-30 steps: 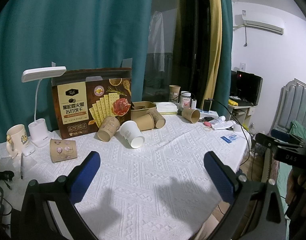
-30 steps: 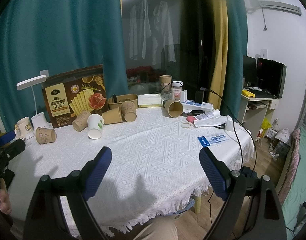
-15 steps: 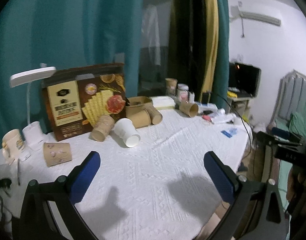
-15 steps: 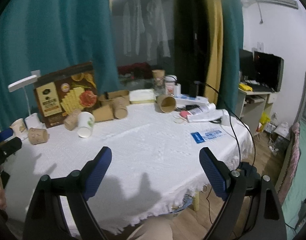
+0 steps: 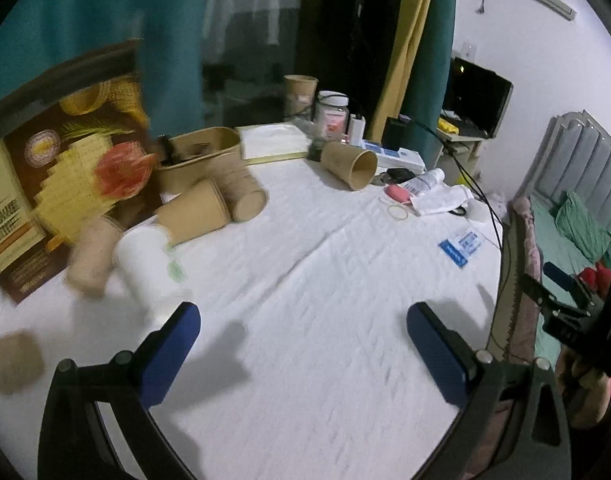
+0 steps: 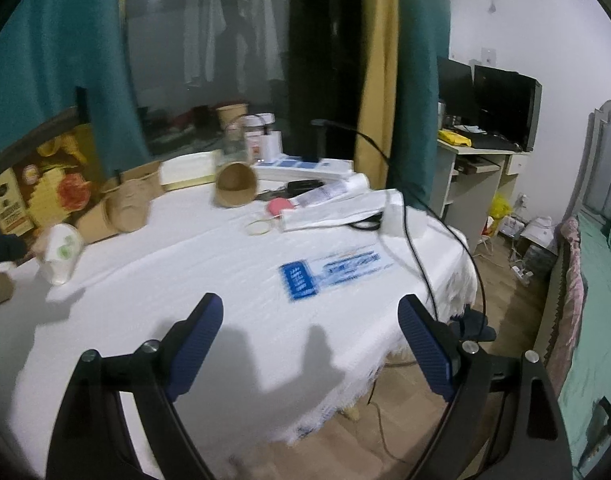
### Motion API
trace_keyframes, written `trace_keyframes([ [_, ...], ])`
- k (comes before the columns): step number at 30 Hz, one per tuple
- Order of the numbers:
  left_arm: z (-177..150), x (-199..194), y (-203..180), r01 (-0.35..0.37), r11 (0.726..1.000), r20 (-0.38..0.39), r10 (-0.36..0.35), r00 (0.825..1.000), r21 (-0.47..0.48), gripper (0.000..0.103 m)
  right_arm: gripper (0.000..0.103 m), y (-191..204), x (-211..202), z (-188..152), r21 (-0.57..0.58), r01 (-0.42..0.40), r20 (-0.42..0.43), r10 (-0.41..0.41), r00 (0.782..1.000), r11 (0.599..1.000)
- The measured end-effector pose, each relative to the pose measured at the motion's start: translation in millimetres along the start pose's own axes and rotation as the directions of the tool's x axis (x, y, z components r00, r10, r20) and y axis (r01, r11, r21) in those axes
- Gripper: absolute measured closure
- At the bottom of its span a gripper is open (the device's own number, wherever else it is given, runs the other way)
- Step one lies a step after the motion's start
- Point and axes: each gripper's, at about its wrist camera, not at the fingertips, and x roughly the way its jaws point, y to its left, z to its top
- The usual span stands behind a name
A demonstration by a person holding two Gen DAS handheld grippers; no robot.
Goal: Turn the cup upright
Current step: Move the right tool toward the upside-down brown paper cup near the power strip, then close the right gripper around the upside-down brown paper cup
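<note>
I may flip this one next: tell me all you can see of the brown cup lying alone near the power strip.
The brown cup is plain kraft-coloured paper, with no print that shows. It lies on its side on the white tablecloth, its open mouth turned toward the cameras and its inside empty. It sits apart from the other cups, just in front of the power strip. Neither gripper touches it.

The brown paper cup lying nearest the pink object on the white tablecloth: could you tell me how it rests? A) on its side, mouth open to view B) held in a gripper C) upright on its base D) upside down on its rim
A: the brown paper cup lies on its side, its open mouth visible, apart from both open grippers.
</note>
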Motion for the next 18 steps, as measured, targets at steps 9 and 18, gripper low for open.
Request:
trace_keyframes([
  [9,94.4,117.8,-22.0,0.086,0.992,-0.076,-0.093,0.993,-0.095,0.000,0.015,-43.6,87.5,46.3,0.062,0.042,-0.003,-0.042,0.999,0.997],
  [18,161.3,218.2,-38.8,0.141,0.963,-0.113,-0.170,0.979,-0.230,0.003,0.015,-57.6,126.0,61.9,0.089,0.078,-0.002,-0.078,0.997,0.993],
])
